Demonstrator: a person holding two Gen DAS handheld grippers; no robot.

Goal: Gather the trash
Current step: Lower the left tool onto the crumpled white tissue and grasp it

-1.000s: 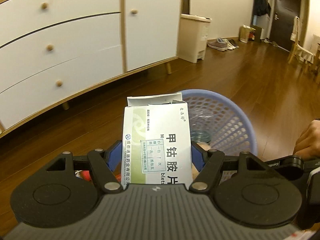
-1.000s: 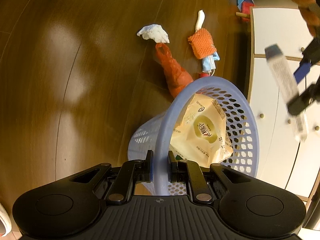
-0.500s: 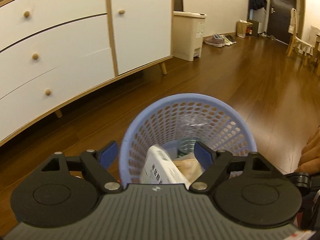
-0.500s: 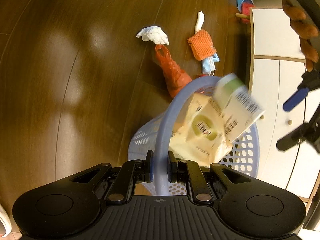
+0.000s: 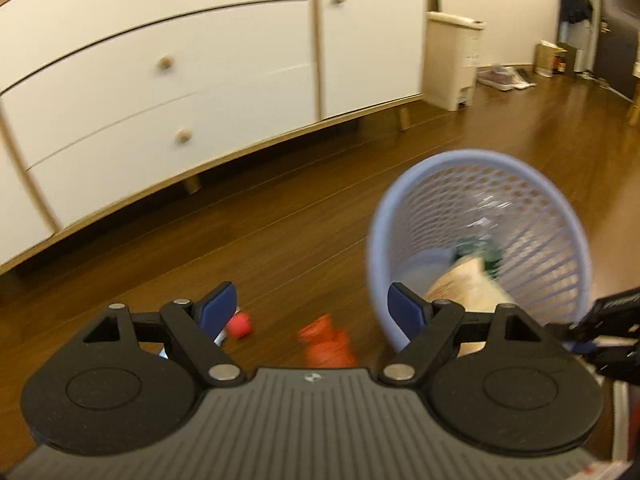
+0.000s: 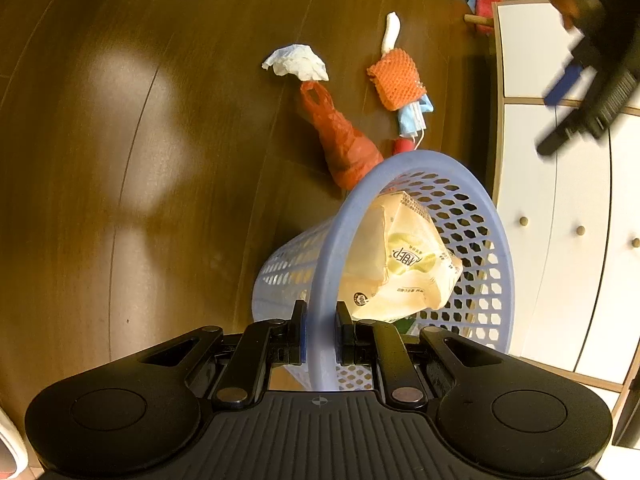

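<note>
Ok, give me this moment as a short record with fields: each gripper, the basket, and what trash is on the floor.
left gripper: open, empty, above the floor
right gripper: shut on the basket rim
basket: blue mesh, tilted, holds a yellow packet
floor trash: white tissue, red plastic bag, orange foam net, blue face mask
nearby: white dresser

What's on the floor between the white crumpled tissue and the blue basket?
The red plastic bag lies stretched between the tissue and the basket, seen in the right wrist view.
</note>
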